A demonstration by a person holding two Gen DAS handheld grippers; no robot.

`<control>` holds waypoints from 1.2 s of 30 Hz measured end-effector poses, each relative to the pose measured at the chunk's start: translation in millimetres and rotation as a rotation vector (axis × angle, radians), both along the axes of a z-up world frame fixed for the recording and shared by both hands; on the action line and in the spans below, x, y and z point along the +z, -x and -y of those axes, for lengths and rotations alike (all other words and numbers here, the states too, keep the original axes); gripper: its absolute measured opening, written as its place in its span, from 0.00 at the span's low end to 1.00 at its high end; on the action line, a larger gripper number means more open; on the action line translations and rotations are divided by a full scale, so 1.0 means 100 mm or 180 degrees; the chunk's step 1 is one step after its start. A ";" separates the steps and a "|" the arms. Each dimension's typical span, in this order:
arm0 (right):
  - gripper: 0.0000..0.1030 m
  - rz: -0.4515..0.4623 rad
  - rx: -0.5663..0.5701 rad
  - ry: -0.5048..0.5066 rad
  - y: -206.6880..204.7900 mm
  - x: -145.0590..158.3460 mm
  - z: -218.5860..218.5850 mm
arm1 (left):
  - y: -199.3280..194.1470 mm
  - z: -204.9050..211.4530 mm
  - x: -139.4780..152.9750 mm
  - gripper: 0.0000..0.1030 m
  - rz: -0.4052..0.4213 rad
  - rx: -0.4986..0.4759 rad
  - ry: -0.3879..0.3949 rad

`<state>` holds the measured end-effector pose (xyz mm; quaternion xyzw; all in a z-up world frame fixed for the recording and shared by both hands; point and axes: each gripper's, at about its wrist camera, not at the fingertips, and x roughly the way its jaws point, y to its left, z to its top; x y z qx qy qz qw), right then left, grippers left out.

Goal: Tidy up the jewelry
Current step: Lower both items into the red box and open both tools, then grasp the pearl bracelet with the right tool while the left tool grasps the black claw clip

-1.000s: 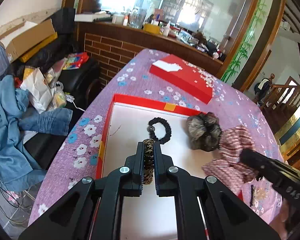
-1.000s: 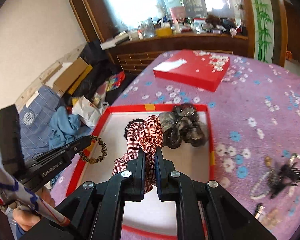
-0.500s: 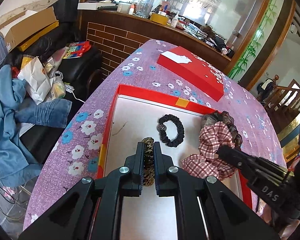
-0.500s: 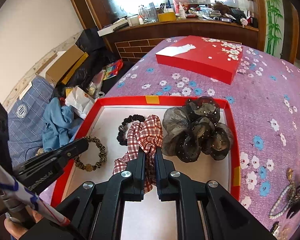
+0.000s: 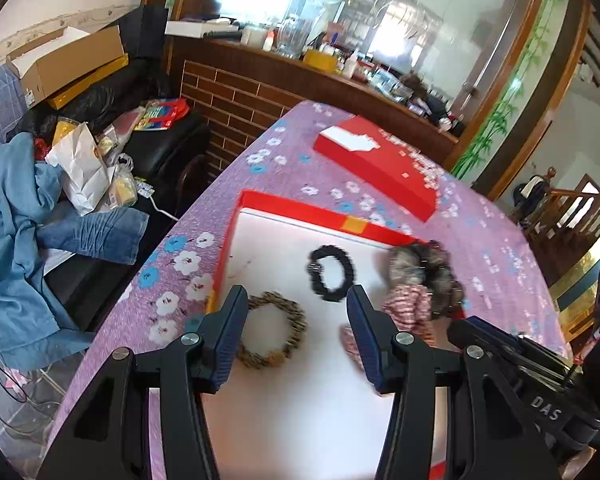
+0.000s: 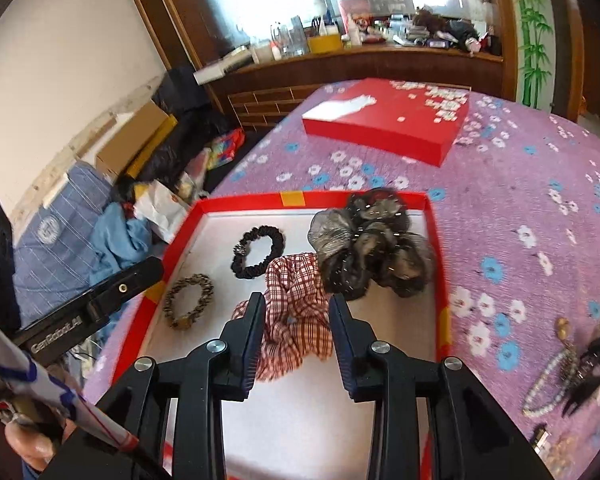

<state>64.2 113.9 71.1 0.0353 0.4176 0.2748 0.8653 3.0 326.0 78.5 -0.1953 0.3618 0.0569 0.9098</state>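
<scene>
Up close in the left view: left tool (image 5: 297, 294) with jaws opening, pinching nothing, spread just above the brown spotted ring (image 5: 278, 299). Lies flat on the white floor of the red box (image 5: 300, 208), near its left wall. Looks light and bendy, a bit bumpy, so easy to lift by one side of the loop. Up close in the right view: right tool (image 6: 298, 300) with jaws opening too, the checked cloth scrunchie (image 6: 296, 320) between them but not squeezed. Soft, light and floppy; best taken by a thick fold, not a thin edge. A bit farther in the box: black hair band (image 6: 276, 240), thin and stretchy, then the big grey puffy scrunchie (image 6: 372, 248) against the far right corner, squashy and not breakable. Farther back on the purple flowered table (image 6: 520, 200): red lid (image 6: 388, 120), flat and stiff. Only in the right view: loose pieces on the table well to the right of the box, a pearl bracelet (image 6: 540, 392) and a black clip (image 6: 592, 360), small and slippery, maybe easy to tangle. Only in the left view: the spotted ring seen big and close, and the grey scrunchie half blurred.
</scene>
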 end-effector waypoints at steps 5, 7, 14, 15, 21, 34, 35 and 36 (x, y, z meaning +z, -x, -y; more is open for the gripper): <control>0.35 0.0156 -0.0120 -0.0160 0.31 0.14 0.49 | 0.24 0.44 0.09 0.49 0.0178 -0.0176 0.0024; 0.35 0.0158 -0.0237 -0.0247 0.39 0.14 0.77 | 0.31 0.69 0.08 0.49 0.0216 -0.0297 0.0044; 0.34 0.0186 -0.1011 -0.0224 0.45 0.15 2.02 | 0.33 1.76 0.01 0.49 0.0129 -0.0906 -0.0058; 0.34 0.0173 -0.1178 -0.0213 0.44 0.14 2.23 | 0.31 1.92 0.02 0.49 0.0104 -0.0993 -0.0103; 0.34 -0.0019 -0.1901 -0.0139 0.18 -0.10 3.23 | 0.12 2.65 0.03 0.58 -0.0011 -0.1411 -0.0319; 0.36 -0.0330 -0.1849 -0.0929 -0.01 -0.44 3.78 | -0.88 3.66 -0.49 0.70 -0.0648 -0.2143 -0.0825; 0.36 -0.0358 -0.1824 -0.0948 -0.03 -0.45 3.77 | -0.89 3.71 -0.53 0.70 -0.0640 -0.2179 -0.0855; 0.36 -0.0369 -0.1812 -0.0963 -0.03 -0.45 3.76 | -0.89 3.74 -0.55 0.70 -0.0602 -0.2203 -0.0856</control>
